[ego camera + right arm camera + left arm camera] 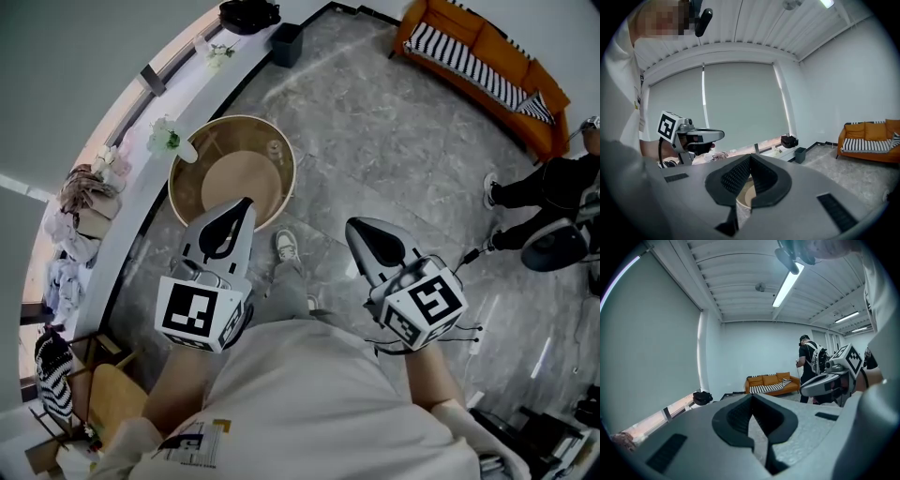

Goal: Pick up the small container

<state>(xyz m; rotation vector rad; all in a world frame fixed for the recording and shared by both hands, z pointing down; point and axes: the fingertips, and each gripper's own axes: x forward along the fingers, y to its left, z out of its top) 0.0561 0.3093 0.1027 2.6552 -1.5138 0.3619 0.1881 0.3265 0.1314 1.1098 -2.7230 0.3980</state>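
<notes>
1. Left gripper (244, 204) and right gripper (356, 227): both jaw pairs are pressed together with nothing between them. They point ahead and slightly downward, side by side and well apart.
2. The round table (232, 120) sits at 12 o'clock of the left gripper, whose tip overlaps its near rim. The small container (275, 148) stands on the table's far right edge, at 1 o'clock.
3. The window ledge (131, 199) borders the table from 9 to 11 o'clock. The sofa (478, 56) is at 1 o'clock and another person (548, 187) at 3 o'clock.
4. Grey floor (394, 141) spreads from the table to the sofa.
</notes>
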